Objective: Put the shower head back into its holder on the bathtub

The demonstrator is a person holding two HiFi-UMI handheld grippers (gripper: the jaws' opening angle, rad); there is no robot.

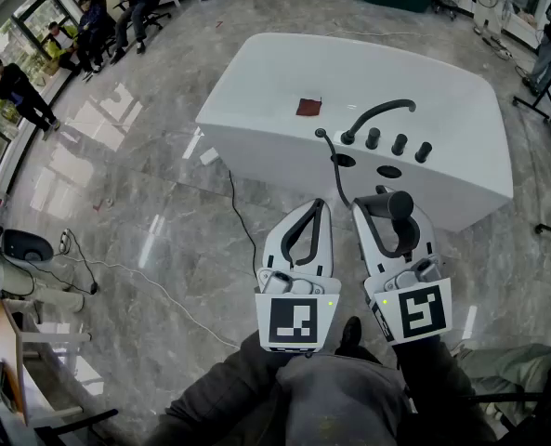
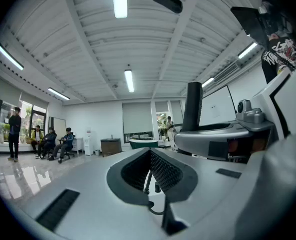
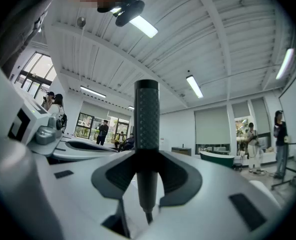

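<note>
**Operator:** Report the status of both claws, nearest items first.

**Technician:** Both sit at 6 o'clock in the head view, side by side and just apart. The left gripper [image 1: 318, 204] [image 2: 150, 151] has its 2 jaws closed tip to tip with nothing clamped. Only a gap remains behind the tips. The right gripper [image 1: 387, 203] [image 3: 147, 159] has its 2 jaws closed on the black shower head [image 1: 398, 214] [image 3: 147, 119]. In the right gripper view, the textured handle stands upright between the pads.

**Operator:** Where is the shower head relative to the tub?

**Technician:** It is off the tub, held just short of the near rim of the white bathtub [image 1: 461, 119], which lies toward 12 o'clock. A dark hose [image 1: 334, 170] runs from the tub deck down toward the right gripper. There are 2 oval openings [image 1: 387, 171] in the deck. I cannot tell which one is the holder.

**Operator:** What else is on the deck and beyond it?

**Technician:** Past the openings stand 3 black knobs [image 1: 399, 144] and a curved black spout [image 1: 379, 114]. A reddish-brown cloth [image 1: 308, 107] lies at 11 o'clock from the spout. At far 10 o'clock, several seated people [image 1: 89, 26] are near the windows.
</note>
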